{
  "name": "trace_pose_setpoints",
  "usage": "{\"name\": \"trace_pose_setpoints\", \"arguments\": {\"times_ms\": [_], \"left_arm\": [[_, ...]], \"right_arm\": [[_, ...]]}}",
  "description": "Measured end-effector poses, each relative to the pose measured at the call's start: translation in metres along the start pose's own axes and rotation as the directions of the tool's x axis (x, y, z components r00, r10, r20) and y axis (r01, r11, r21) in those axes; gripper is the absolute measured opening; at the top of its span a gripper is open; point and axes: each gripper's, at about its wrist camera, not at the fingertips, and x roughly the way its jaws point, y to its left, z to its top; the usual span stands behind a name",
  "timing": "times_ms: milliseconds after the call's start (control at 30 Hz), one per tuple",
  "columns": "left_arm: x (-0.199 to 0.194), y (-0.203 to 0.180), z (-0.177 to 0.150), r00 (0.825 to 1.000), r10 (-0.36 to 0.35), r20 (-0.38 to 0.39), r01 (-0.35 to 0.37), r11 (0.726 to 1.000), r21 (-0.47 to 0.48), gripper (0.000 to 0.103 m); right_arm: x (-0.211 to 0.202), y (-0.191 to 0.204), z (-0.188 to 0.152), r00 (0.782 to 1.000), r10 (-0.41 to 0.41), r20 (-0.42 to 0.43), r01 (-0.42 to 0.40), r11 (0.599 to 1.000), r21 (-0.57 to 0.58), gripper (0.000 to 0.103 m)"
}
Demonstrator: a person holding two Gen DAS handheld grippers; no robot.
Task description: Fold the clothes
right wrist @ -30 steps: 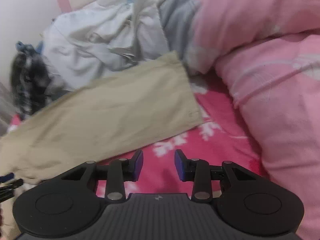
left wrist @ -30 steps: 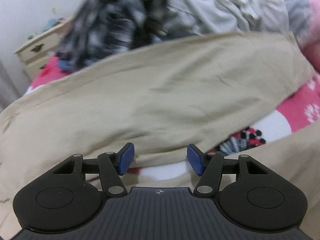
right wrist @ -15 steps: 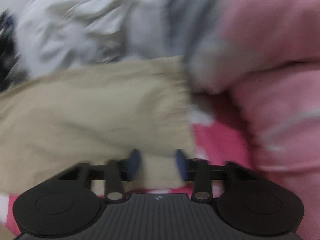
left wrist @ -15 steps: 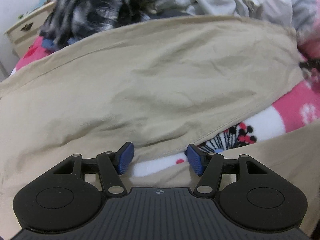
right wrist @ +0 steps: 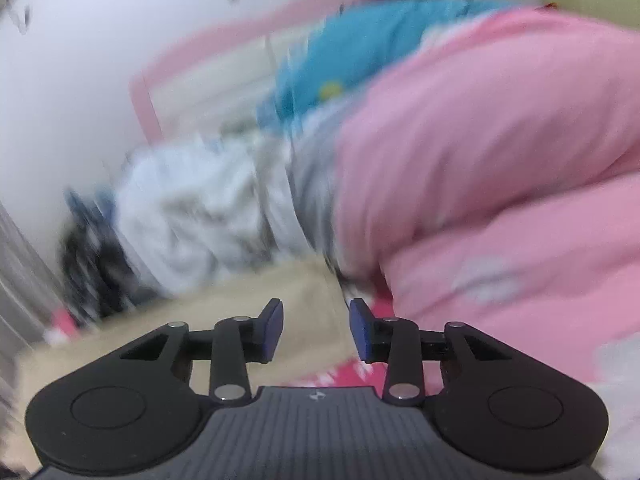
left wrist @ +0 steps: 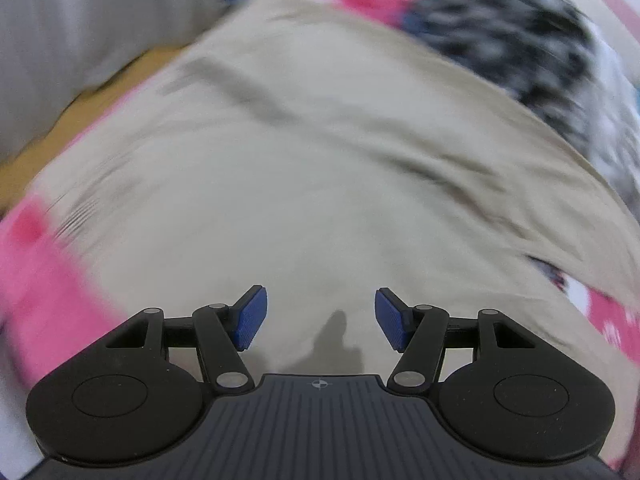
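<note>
Beige trousers [left wrist: 304, 168] lie spread over a pink patterned bedsheet [left wrist: 44, 288] and fill most of the blurred left wrist view. My left gripper [left wrist: 320, 320] hovers open just above the beige cloth, nothing between its blue pads. In the right wrist view the end of a beige trouser leg [right wrist: 248, 312] lies flat below my right gripper [right wrist: 316, 334]. That gripper is open, its blue pads straddling the leg's right edge without pinching it. Both views are smeared by motion.
A black-and-white garment [left wrist: 520, 48] lies at the far right of the trousers. A heap of pale grey clothes [right wrist: 192, 216], a blue item [right wrist: 360, 52] and a bulky pink duvet [right wrist: 500, 168] crowd the bed. A pink headboard [right wrist: 144, 96] and white wall stand behind.
My left gripper has swung left and in over the trousers, from the gap between the legs to a broad beige area. The right gripper has tilted upward at the leg end. Both stay open.
</note>
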Motion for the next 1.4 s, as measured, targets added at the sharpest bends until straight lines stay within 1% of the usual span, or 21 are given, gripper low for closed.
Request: {"name": "trace_pose_setpoints", "arguments": {"times_ms": [100, 200, 267, 367, 433, 467, 500, 567, 633, 700, 733, 767, 867, 967, 1033, 1067, 1133, 1167, 1233, 1333, 1400], "left_arm": [[-0.014, 0.043, -0.015, 0.999, 0.049, 0.009, -0.047, 0.991, -0.127, 0.06], [-0.02, 0.068, -0.026, 0.997, 0.082, 0.012, -0.078, 0.977, -0.199, 0.06], [-0.021, 0.08, -0.031, 0.997, 0.08, 0.015, -0.074, 0.967, -0.245, 0.06], [-0.016, 0.092, -0.034, 0.999, 0.04, 0.027, -0.03, 0.954, -0.298, 0.06], [-0.011, 0.098, -0.037, 0.999, 0.013, 0.032, -0.002, 0.948, -0.319, 0.06], [-0.009, 0.102, -0.038, 1.0, 0.009, 0.029, 0.001, 0.945, -0.328, 0.06], [-0.004, 0.103, -0.039, 1.0, 0.012, 0.024, -0.003, 0.941, -0.337, 0.06], [-0.001, 0.104, -0.041, 0.999, 0.019, 0.03, -0.008, 0.941, -0.338, 0.06], [0.001, 0.103, -0.039, 0.999, 0.025, 0.042, -0.01, 0.943, -0.332, 0.06], [0.004, 0.106, -0.035, 0.998, 0.024, 0.055, -0.003, 0.938, -0.347, 0.06], [0.005, 0.108, -0.033, 0.998, 0.022, 0.061, 0.001, 0.934, -0.356, 0.06], [0.005, 0.113, -0.031, 0.997, 0.012, 0.072, 0.017, 0.922, -0.387, 0.06], [0.005, 0.125, -0.023, 0.994, -0.016, 0.109, 0.066, 0.879, -0.473, 0.06], [0.012, 0.135, -0.016, 0.993, -0.017, 0.119, 0.077, 0.851, -0.52, 0.06], [0.016, 0.14, -0.013, 0.992, -0.017, 0.124, 0.084, 0.827, -0.557, 0.06], [0.016, 0.142, -0.013, 0.991, -0.019, 0.13, 0.092, 0.805, -0.586, 0.06], [0.017, 0.147, -0.012, 0.99, -0.021, 0.142, 0.108, 0.758, -0.643, 0.06], [0.017, 0.149, -0.012, 0.988, -0.021, 0.152, 0.118, 0.739, -0.663, 0.06], [0.018, 0.149, -0.01, 0.988, -0.014, 0.157, 0.117, 0.729, -0.675, 0.06], [0.017, 0.147, -0.007, 0.986, 0.002, 0.165, 0.11, 0.736, -0.668, 0.059], [0.017, 0.147, -0.005, 0.985, 0.012, 0.174, 0.108, 0.738, -0.666, 0.057]], "right_arm": [[-0.049, -0.005, 0.033, 0.996, 0.035, 0.079, -0.04, 0.997, 0.064, 0.045], [-0.099, -0.009, 0.058, 0.983, 0.078, 0.168, -0.099, 0.988, 0.123, 0.046], [-0.126, -0.011, 0.07, 0.97, 0.12, 0.211, -0.151, 0.979, 0.137, 0.047], [-0.162, -0.013, 0.077, 0.964, 0.151, 0.22, -0.179, 0.977, 0.112, 0.052], [-0.185, -0.013, 0.081, 0.959, 0.172, 0.226, -0.198, 0.976, 0.095, 0.057], [-0.195, -0.015, 0.082, 0.958, 0.186, 0.218, -0.21, 0.973, 0.093, 0.06], [-0.196, -0.019, 0.077, 0.964, 0.208, 0.167, -0.229, 0.966, 0.12, 0.067], [-0.183, -0.027, 0.061, 0.971, 0.232, 0.052, -0.237, 0.952, 0.195, 0.077], [-0.16, -0.04, 0.027, 0.969, 0.24, -0.056, -0.211, 0.926, 0.313, 0.078], [-0.132, -0.049, -0.012, 0.962, 0.228, -0.152, -0.152, 0.906, 0.396, 0.078], [-0.117, -0.054, -0.032, 0.954, 0.224, -0.2, -0.119, 0.893, 0.435, 0.078], [-0.103, -0.059, -0.052, 0.943, 0.223, -0.248, -0.084, 0.878, 0.471, 0.078], [-0.061, -0.073, -0.111, 0.897, 0.226, -0.381, 0.031, 0.826, 0.562, 0.077], [-0.037, -0.079, -0.157, 0.877, 0.21, -0.432, 0.13, 0.761, 0.635, 0.077], [-0.022, -0.08, -0.177, 0.879, 0.208, -0.43, 0.161, 0.718, 0.677, 0.077], [-0.015, -0.081, -0.185, 0.881, 0.207, -0.426, 0.175, 0.695, 0.698, 0.077], [-0.008, -0.085, -0.197, 0.893, 0.199, -0.403, 0.189, 0.648, 0.738, 0.076], [-0.002, -0.087, -0.202, 0.898, 0.189, -0.398, 0.199, 0.632, 0.749, 0.076], [0.009, -0.089, -0.207, 0.904, 0.167, -0.393, 0.214, 0.619, 0.756, 0.076], [0.018, -0.092, -0.22, 0.912, 0.17, -0.375, 0.209, 0.594, 0.777, 0.076], [0.015, -0.093, -0.226, 0.913, 0.178, -0.366, 0.202, 0.583, 0.787, 0.074]]}}
